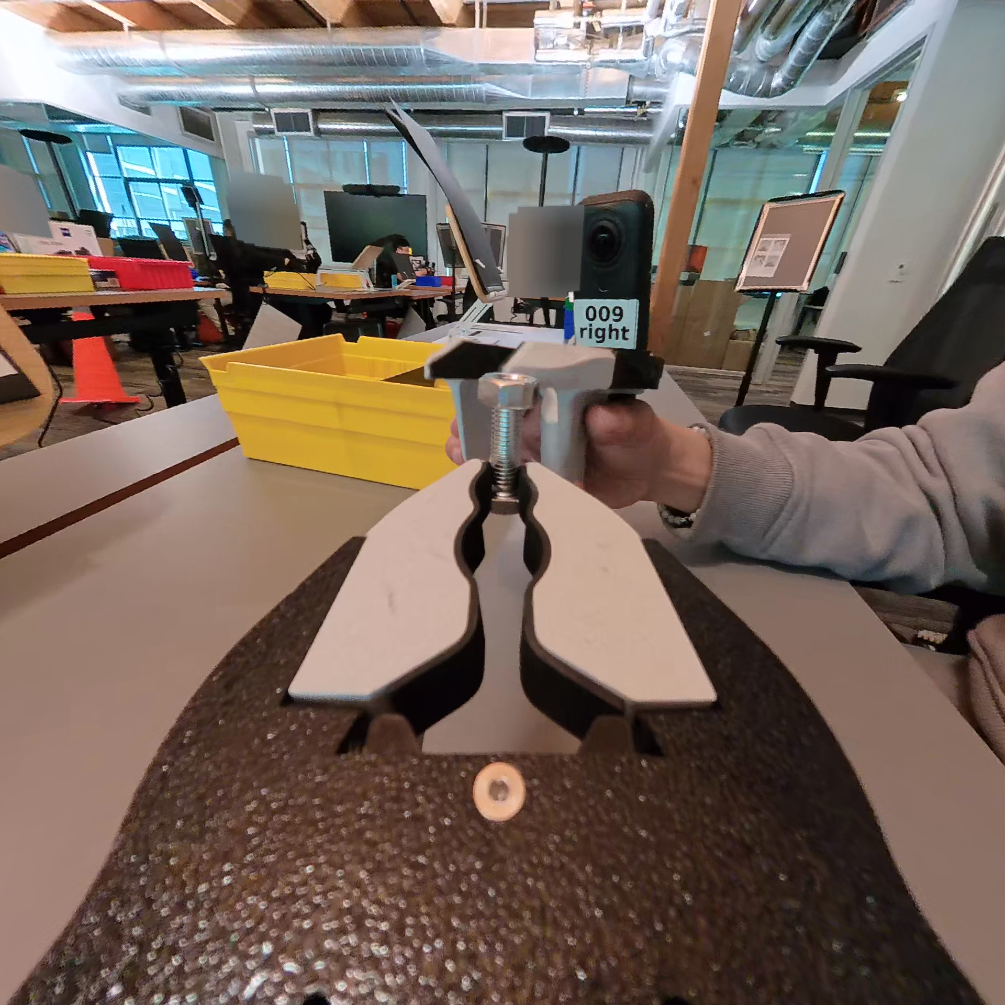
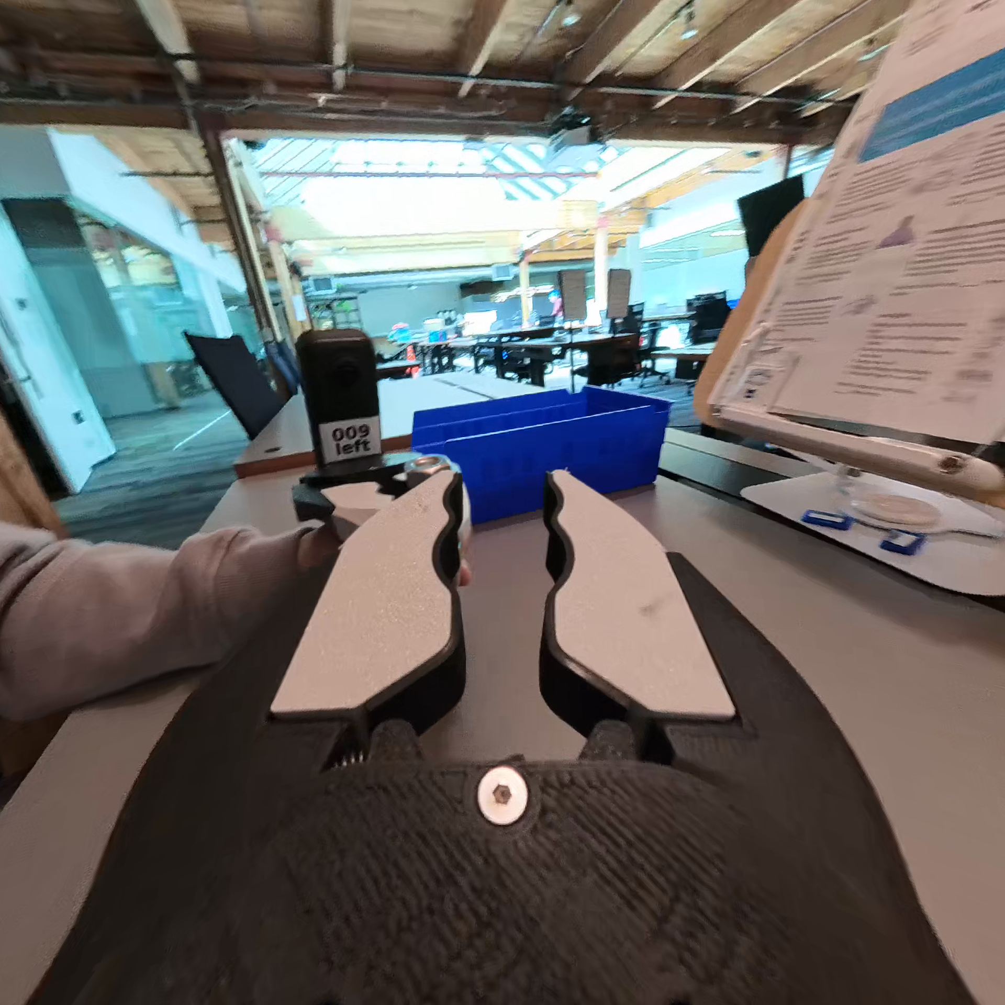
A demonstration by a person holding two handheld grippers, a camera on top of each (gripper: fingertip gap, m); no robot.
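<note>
Left wrist view: left tool (image 1: 503,492) clamps upright bolt (image 1: 506,435); right tool (image 2: 503,489) gapes apart.

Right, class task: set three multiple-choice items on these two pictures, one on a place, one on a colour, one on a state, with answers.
1. Where is the bolt?
A. in the yellow bin
B. between the left gripper's fingers
C. flat on the table

2. What colour is the bin ahead of the right gripper?
A. blue
B. red
C. green

3. How do the right gripper's fingers stand?
A. shut on a nut
B. shut on the bolt
C. apart, nothing between them

Answers:
1 B: the left gripper pinches the upright bolt's lower threads at its fingertips.
2 A: the blue bin sits just beyond its fingertips.
3 C: a clear gap shows bare table between the fingers.
</note>
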